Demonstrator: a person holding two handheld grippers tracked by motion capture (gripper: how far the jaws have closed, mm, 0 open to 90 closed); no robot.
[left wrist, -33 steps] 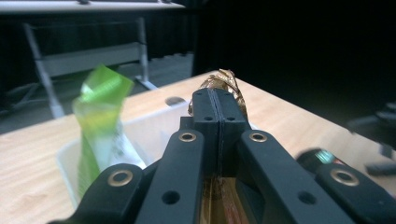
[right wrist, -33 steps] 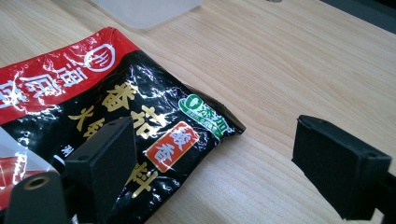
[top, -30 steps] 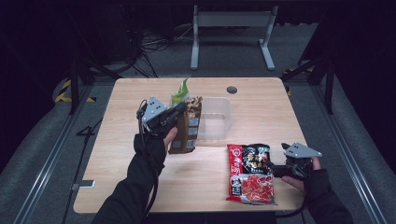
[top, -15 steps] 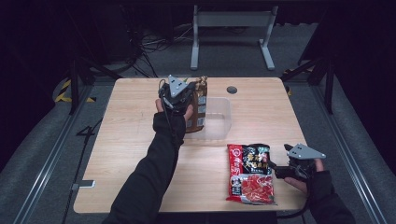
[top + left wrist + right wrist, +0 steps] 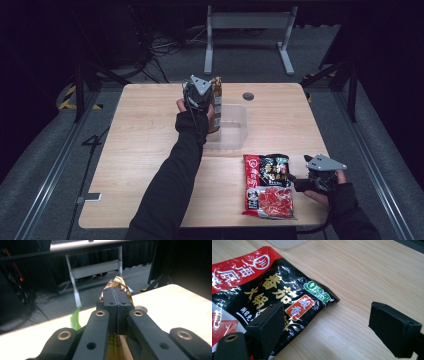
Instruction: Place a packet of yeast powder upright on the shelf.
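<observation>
Since the earlier frame, your left gripper (image 5: 204, 95) carried the brown packet (image 5: 216, 102) farther and rightward, to the clear container's (image 5: 235, 125) left edge. Nearest you, your right gripper (image 5: 300, 184) rested with fingers (image 5: 268, 325) released beside the red-and-black pouch (image 5: 267, 185), flat on the bench (image 5: 135, 150). Farther off, your left fingers (image 5: 116, 302) were clenched on the packet.

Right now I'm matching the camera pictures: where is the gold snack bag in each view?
High view: gold bag at the table's far middle, gripped by the left tool, beside the clear box.
Left gripper view: centre, poking out above the shut jaws.
Shared landmark: the round table hole.
</observation>
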